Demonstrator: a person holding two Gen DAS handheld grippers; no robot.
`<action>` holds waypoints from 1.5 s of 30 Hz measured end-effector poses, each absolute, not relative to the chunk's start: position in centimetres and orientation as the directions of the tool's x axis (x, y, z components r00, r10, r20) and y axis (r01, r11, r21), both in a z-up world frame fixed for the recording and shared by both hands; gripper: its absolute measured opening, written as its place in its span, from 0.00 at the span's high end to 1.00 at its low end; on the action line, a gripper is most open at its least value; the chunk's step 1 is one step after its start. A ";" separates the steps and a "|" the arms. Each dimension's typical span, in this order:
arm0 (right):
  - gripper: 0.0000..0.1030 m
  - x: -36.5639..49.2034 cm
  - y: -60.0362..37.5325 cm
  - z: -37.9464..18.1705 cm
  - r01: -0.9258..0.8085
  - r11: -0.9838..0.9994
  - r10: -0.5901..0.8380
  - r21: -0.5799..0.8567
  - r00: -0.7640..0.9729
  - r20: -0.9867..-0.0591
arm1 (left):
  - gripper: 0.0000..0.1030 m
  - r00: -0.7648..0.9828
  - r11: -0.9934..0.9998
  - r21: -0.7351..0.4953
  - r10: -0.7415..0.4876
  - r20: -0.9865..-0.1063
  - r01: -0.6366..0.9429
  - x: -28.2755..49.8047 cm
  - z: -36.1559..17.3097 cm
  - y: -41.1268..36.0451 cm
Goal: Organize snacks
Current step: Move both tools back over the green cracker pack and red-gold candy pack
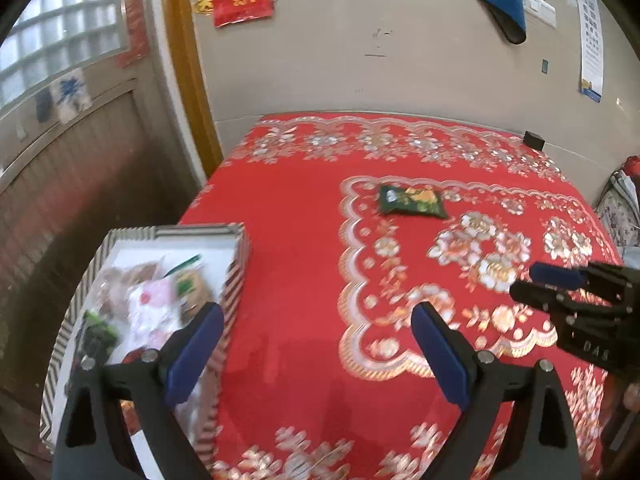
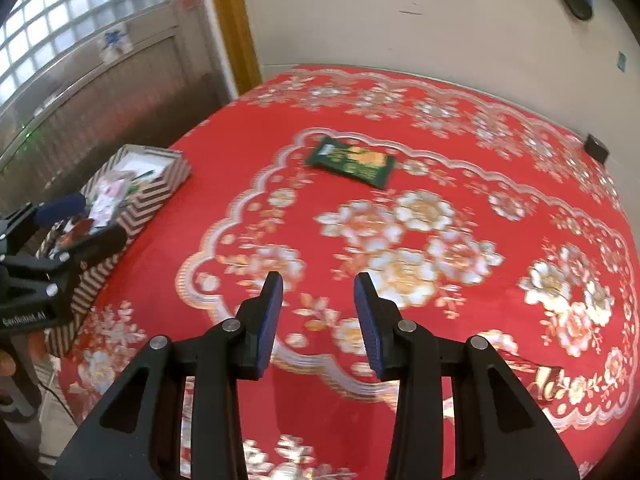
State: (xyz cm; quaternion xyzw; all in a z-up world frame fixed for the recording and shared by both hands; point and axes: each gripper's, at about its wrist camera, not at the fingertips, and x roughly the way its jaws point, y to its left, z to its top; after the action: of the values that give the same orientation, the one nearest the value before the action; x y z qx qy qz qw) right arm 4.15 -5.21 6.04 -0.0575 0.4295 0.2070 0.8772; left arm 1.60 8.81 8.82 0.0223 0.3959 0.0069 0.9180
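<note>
Green snack packet alone on red tablecloth, both tools spread, empty, striped box leftward.

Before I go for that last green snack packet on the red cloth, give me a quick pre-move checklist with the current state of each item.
1. Green snack packet lies flat and alone on the red floral tablecloth: ok.
2. Path from right gripper to the packet is free of other things: ok.
3. Right gripper empty, jaws apart with only a narrow gap: ok, but whether the gap fits the packet: cannot tell.
4. Left gripper wide open, nothing between its pads: ok.
5. Striped cardboard box has free room at its far end: ok.
6. Box sits fully on the table: cannot tell.
</note>
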 end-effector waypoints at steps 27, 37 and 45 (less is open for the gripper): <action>0.64 5.9 -13.5 4.1 -0.289 0.931 0.349 0.222 0.534 -0.770 | 0.07 0.580 0.983 0.149 0.182 -0.794 -0.104 24.4 4.7 4.3; 0.64 6.1 -15.1 5.0 -0.257 0.935 0.349 0.243 0.567 -0.746 | 0.07 0.514 0.966 0.257 0.222 -0.828 -0.002 23.8 2.4 1.9; 0.48 5.5 -18.2 6.2 -0.168 0.952 0.303 0.255 0.617 -0.726 | 0.07 0.505 0.985 0.129 0.055 -0.861 0.113 19.3 3.9 -0.3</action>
State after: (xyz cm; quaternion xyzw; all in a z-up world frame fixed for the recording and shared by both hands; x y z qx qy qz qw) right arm 5.51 -18.16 6.23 0.0810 0.4174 0.1314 0.8955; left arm 19.25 -0.25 3.95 0.0843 0.4973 -0.0168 0.8633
